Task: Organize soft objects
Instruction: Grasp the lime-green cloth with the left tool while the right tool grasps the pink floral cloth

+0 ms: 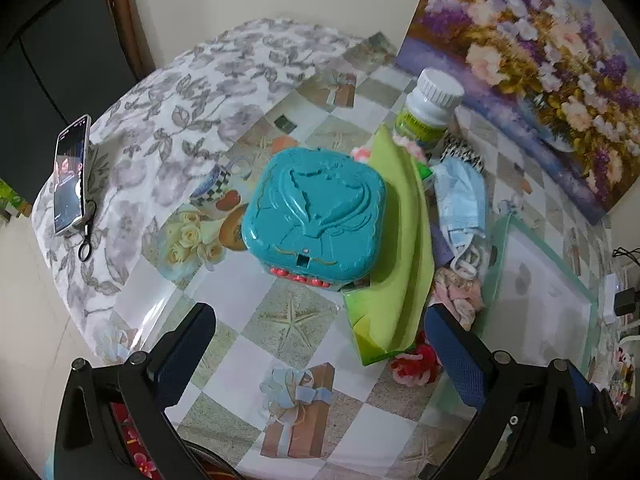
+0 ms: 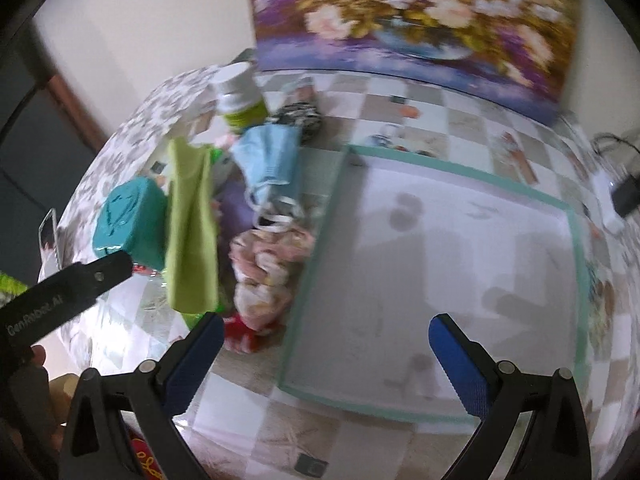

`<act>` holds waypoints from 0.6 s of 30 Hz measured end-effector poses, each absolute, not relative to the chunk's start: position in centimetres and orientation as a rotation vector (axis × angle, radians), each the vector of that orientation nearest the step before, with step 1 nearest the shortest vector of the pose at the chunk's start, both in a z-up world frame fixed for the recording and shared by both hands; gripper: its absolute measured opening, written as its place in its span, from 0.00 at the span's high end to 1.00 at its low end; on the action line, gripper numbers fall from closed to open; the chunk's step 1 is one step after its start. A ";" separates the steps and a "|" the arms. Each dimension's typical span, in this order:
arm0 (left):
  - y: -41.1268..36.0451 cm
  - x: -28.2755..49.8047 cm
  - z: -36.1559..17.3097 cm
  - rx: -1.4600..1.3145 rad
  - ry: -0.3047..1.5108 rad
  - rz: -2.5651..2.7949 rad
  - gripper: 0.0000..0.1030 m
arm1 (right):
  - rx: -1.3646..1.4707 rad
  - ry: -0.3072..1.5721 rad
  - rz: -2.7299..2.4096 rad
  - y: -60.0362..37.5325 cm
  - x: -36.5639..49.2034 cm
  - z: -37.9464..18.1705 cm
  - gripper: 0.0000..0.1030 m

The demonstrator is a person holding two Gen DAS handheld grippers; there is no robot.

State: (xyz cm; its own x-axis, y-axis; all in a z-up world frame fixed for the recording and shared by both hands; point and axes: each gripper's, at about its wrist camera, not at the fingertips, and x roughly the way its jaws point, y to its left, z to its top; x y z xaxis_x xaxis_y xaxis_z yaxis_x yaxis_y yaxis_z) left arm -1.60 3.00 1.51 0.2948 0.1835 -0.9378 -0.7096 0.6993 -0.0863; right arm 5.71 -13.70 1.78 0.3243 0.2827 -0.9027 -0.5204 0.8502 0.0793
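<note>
Right, my left gripper point(image 1: 320, 340) hangs above the patterned tablecloth point(image 1: 248, 364) with its jaws spread wide and nothing between them. Just ahead of it sits the teal box point(image 1: 316, 216), lid shut. Against the box's right side lies the green cloth point(image 1: 400, 248), folded long and draped over a green packet. Beyond the cloth there is a heap of soft things: a blue face mask point(image 1: 460, 200), a pale pink scrunchie point(image 1: 456, 296) and something red and fluffy point(image 1: 414, 364) near my right finger. A white-capped bottle point(image 1: 430, 108) stands behind the heap, and a phone point(image 1: 72, 176) leans on the floral pillow point(image 1: 168, 120) at far left.

My right gripper point(image 2: 326, 344) is also wide open and empty, hovering over the green-edged mat point(image 2: 440, 256). The mat's surface is bare apart from shadows. This view is blurred, so I take the pink bundle point(image 2: 264, 276) just left of the mat's edge to be the scrunchie, though I cannot be sure. The flower painting point(image 2: 412, 20) leans at the back of the table.
</note>
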 end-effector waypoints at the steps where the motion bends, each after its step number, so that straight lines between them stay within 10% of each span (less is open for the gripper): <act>1: 3.0 -1.4 1.4 -0.563 1.137 0.644 0.00 | -0.246 1.123 0.541 -13.3 5.8 1.7 0.00; 18: 3.6 0.9 -0.5 -0.663 1.172 0.611 0.14 | -0.362 1.190 0.692 -8.7 7.2 -2.1 0.41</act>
State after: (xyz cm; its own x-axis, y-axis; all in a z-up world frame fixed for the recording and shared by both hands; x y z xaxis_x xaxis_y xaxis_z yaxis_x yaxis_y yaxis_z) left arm 0.89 3.56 -0.47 0.2750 0.0886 -0.9574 -0.7339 0.6626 -0.1495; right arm 7.15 -8.75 -2.07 0.2021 0.2993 -0.9325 -0.6620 0.7434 0.0951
